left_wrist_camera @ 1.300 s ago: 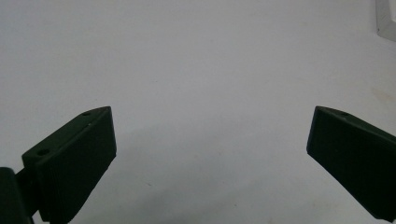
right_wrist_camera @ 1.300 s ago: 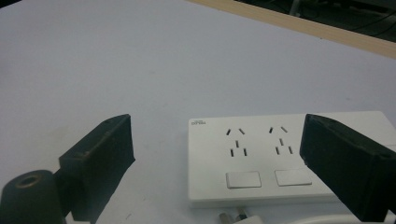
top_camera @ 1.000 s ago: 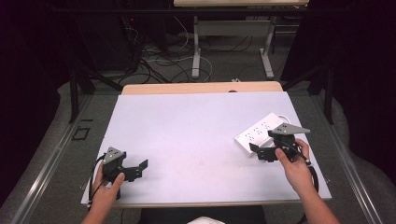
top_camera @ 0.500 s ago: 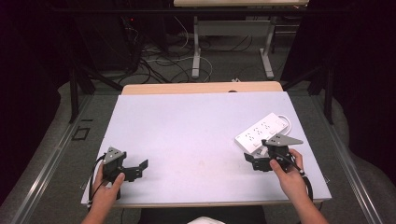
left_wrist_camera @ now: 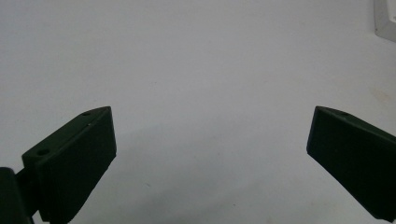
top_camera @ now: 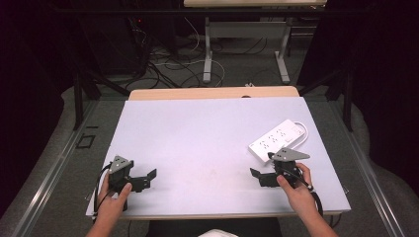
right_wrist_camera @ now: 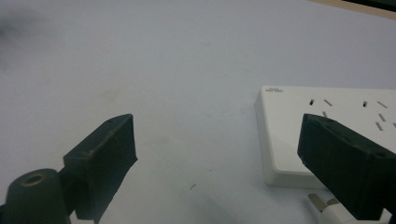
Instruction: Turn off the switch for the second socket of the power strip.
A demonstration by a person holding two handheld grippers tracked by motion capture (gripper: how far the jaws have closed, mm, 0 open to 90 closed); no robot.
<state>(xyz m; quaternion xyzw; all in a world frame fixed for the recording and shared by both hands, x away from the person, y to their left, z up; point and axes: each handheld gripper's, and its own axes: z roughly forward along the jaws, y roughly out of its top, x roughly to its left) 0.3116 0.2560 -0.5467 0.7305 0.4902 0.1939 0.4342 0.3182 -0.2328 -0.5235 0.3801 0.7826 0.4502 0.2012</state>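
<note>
Right tongs (top_camera: 261, 177) nearer front edge — both pairs spread, power strip (top_camera: 276, 139) just beyond.

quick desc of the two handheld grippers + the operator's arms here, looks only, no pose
Both the left gripper and the right gripper are matte black, each with two flat wedge-shaped jaws. A grey three-cornered plate sits on top of each. Small round holes mark the left gripper's jaw in its own view. A black cable trails from each gripper. The forearms are bare; no sleeves or gloves show.

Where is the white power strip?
In the high view the white power strip lies on the table's right side, just beyond the right hand-held gripper.
</note>
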